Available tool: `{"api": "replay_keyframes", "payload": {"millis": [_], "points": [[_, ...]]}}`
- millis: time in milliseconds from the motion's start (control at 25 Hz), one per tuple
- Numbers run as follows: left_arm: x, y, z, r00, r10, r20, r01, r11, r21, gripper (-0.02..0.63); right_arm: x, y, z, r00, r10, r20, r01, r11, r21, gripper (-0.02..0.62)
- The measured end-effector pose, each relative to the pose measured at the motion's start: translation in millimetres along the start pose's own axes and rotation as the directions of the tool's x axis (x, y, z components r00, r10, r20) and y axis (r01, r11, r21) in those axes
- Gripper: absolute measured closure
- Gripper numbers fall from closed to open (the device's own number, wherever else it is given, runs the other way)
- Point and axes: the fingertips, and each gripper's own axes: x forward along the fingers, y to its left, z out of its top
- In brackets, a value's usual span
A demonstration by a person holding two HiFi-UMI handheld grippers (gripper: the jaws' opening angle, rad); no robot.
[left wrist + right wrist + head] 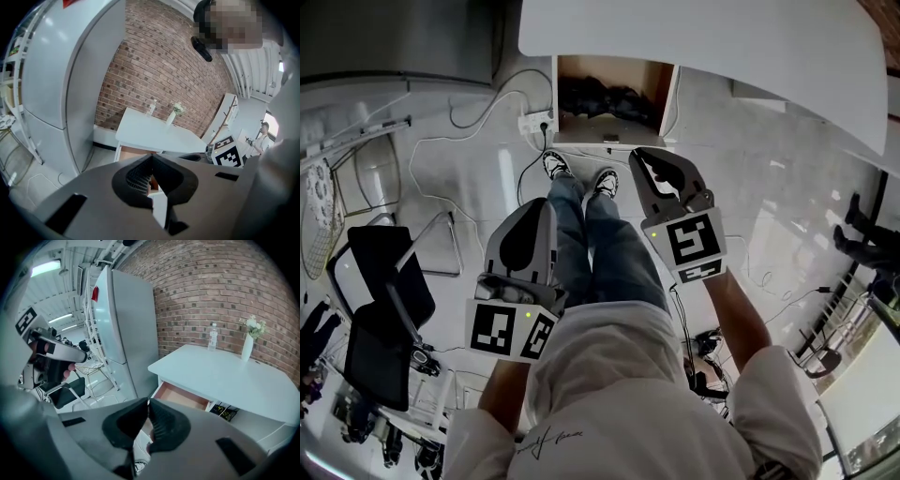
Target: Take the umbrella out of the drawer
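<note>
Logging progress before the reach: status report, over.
Left gripper shut, empty; right gripper same. Drawer open, dark bundle inside, likely the umbrella. Nothing seen in the way.

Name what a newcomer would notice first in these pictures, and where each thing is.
The open drawer under the white table, at the top of the head view, draws the eye, with a dark bundle lying inside. Below it, the left gripper and right gripper, both shut and empty, flank the person's legs.

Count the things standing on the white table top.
2: a clear bottle by the brick wall, and a white vase of flowers just right of it. The table's right end is cut off; more may be hidden.
</note>
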Motion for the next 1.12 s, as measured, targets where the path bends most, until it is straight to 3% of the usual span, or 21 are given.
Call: {"api": "replay_keyframes", "payload": {"millis": [1120], "points": [[43,38,-28,0.998,0.026,-0.051,-0.029,0.998,-0.058,0.589,91,-24,-65,0.987,0.024,-0.159,-0.035,0.997,-0.071,0.552]]}}
